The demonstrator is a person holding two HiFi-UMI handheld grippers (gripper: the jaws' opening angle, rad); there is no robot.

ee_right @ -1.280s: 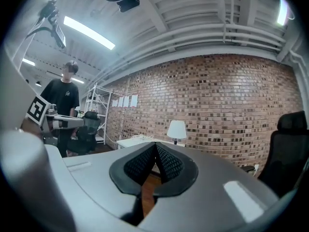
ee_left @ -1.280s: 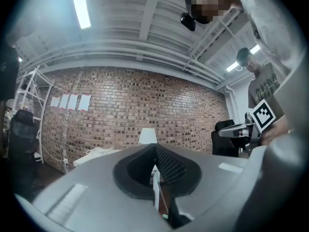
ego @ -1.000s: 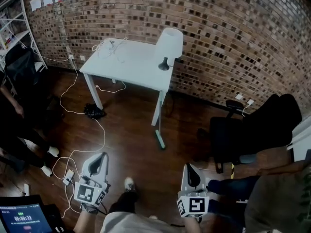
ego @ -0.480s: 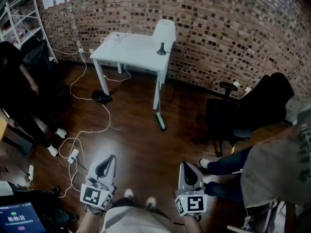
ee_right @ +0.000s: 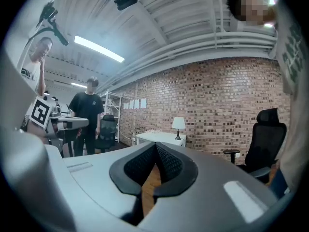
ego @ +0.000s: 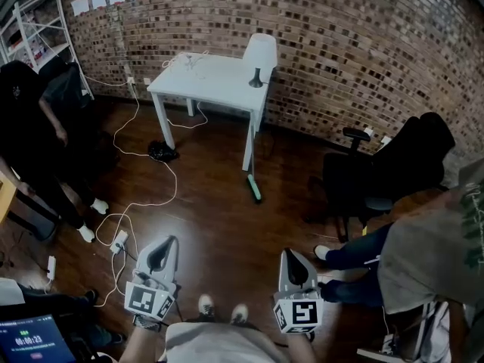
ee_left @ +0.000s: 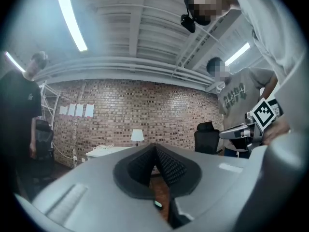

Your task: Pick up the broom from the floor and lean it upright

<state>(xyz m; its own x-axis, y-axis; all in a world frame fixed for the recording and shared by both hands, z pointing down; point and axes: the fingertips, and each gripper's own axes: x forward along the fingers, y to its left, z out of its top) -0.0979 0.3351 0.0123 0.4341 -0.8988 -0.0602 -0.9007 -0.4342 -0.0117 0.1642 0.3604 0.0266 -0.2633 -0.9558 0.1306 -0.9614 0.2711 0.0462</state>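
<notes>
A pale teal bar (ego: pixel 253 188) lies on the dark wood floor at the foot of the white table (ego: pixel 215 82); whether it is the broom I cannot tell, and no other broom shows. My left gripper (ego: pixel 156 252) hangs low at the head view's bottom left, jaws shut with nothing between them. My right gripper (ego: pixel 292 259) is level with it at bottom centre-right, also shut and empty. In the left gripper view the left gripper (ee_left: pixel 155 146) points at the brick wall and table, pads meeting at the tip. The right gripper (ee_right: pixel 155 144) looks the same way.
A white lamp (ego: pixel 259 55) stands on the table. White cables (ego: pixel 144 195) trail over the floor left of it. A black office chair (ego: pixel 378 176) and a seated person's legs (ego: pixel 352 255) are at the right. A person in dark clothes (ego: pixel 30 142) stands at the left by a shelf (ego: pixel 38 29).
The view has pulled back from the table, which now sits farther off and smaller. The person in dark at the left has come more into view. Both grippers stay shut, low in the picture.
</notes>
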